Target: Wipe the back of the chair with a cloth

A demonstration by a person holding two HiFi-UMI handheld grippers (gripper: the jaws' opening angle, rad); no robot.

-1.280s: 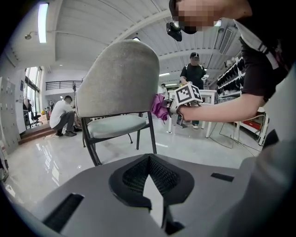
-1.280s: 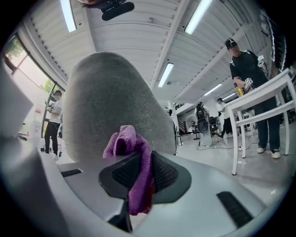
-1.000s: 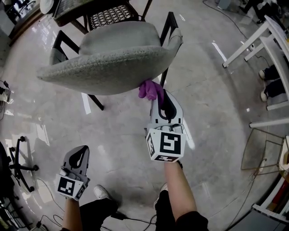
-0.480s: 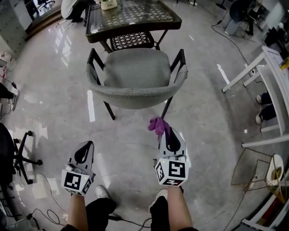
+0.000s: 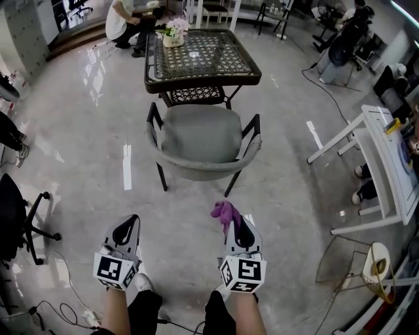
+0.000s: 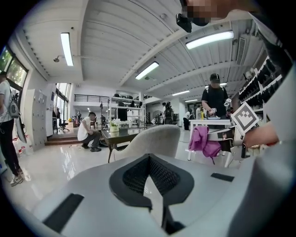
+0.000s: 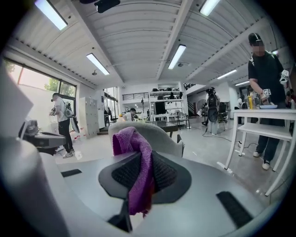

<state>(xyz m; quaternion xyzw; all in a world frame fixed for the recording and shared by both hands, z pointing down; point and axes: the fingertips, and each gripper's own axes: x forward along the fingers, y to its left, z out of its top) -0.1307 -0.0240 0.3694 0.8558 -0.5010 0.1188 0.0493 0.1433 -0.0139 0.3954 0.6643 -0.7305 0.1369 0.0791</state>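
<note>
The grey upholstered chair [image 5: 200,137] stands in the middle of the head view, its curved back [image 5: 203,171] turned towards me. My right gripper [image 5: 237,226] hangs in front of that back and well clear of it, shut on a purple cloth [image 5: 225,211]. In the right gripper view the cloth [image 7: 134,152] droops from between the jaws, with the chair back [image 7: 159,133] beyond. Low on the left, my left gripper [image 5: 124,230] is shut with nothing in it. The left gripper view shows the chair [image 6: 155,138] and the cloth [image 6: 203,142] to its right.
A dark lattice-top table [image 5: 200,55] with a flower pot [image 5: 173,34] stands just behind the chair, and a person [image 5: 124,19] crouches beyond it. White tables [image 5: 383,163] and a wire stool [image 5: 347,258] lie to the right; an office chair [image 5: 19,222] is at left.
The cloth touched the chair back's lower edge a second ago. The right gripper has since drawn back with it, and I now stand much farther from the chair.
</note>
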